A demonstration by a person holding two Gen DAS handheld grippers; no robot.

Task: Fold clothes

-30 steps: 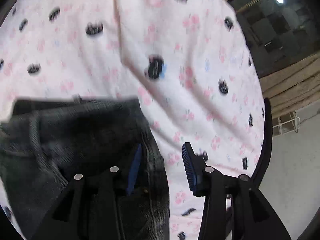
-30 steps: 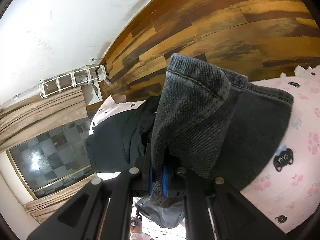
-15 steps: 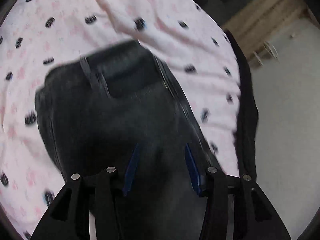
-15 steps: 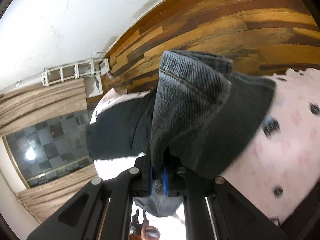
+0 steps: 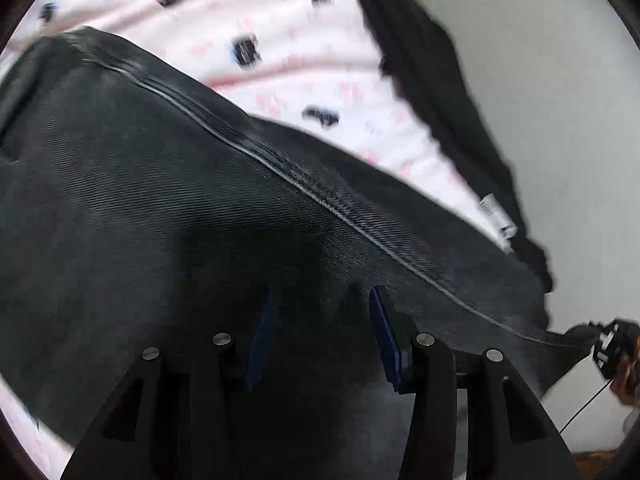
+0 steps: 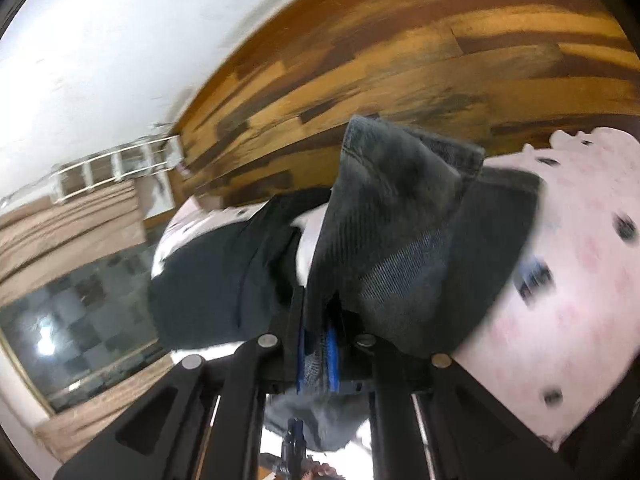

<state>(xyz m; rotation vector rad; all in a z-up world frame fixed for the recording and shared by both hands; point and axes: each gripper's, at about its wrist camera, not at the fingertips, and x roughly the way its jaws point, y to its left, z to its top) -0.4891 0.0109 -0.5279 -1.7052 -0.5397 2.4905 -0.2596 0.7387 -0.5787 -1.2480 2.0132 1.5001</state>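
Denim jeans (image 6: 400, 240) pinched in right tool (image 6: 318, 344) — left tool (image 5: 320, 332) agape.

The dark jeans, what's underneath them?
Under the dark jeans lies a pink printed bedsheet, showing beyond their edge. Whatever sits beneath their middle is covered.

L gripper (image 5: 320, 336) hung w/ jaws spread wide, nothing pinched btwn them; R gripper (image 6: 318, 354) was clamped tight on denim.

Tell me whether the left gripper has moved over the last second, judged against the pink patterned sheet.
Yes. The left gripper has advanced from over the pink patterned sheet onto the dark jeans, which now fill most of its view; the sheet shows only above.
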